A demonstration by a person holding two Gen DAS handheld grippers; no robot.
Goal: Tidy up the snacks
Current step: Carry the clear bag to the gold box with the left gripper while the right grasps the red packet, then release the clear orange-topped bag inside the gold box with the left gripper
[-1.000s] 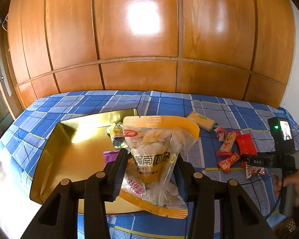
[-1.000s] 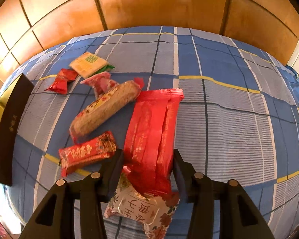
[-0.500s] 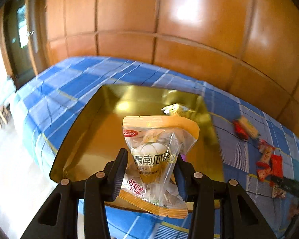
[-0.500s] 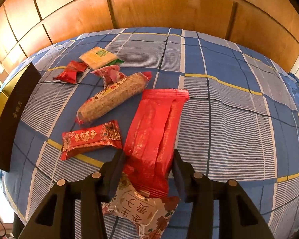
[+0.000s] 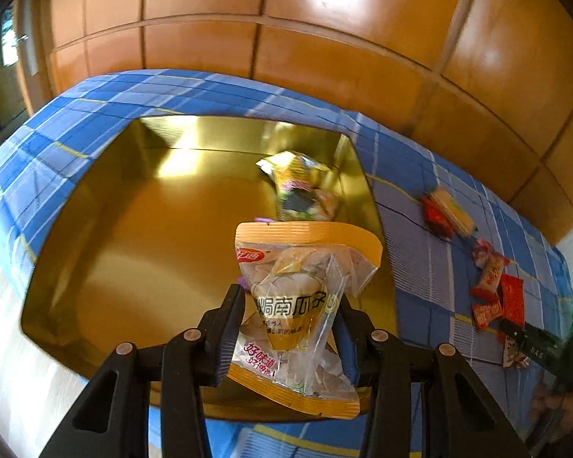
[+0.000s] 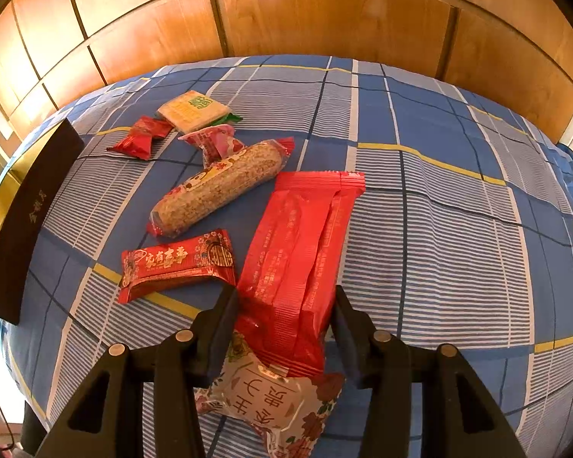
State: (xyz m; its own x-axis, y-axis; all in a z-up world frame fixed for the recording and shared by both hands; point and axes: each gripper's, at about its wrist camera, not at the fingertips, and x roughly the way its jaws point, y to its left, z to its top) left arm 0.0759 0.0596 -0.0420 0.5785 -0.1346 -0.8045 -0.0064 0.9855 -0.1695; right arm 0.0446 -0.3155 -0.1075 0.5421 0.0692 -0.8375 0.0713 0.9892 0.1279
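seed bag [image 5: 298, 305] — "南瓜子"; box [image 6: 34, 213] — "金秋月"

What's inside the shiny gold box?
In the gold box, one yellow snack packet lies near its far right corner. A bit of something purple peeks out behind the seed bag held in front; that bag hides the rest there.

Lighting: warm, bright indoor light. Glare: broad white patches on the glossy wooden panels [image 5: 363, 38] ahead of the left gripper; strong sheen on the far wall of the gold tray [image 5: 179, 141]. Overexposure: floor at lower left burns out to white. Blur: left view smeared, most on the loose snacks [image 5: 489, 278] to the right; right view sharp, print on the long red packet [image 6: 301, 236] crisp. Distortion: heavy fisheye bowing of the checked bedsheet [image 6: 458, 229]; dark vignette in all corners.
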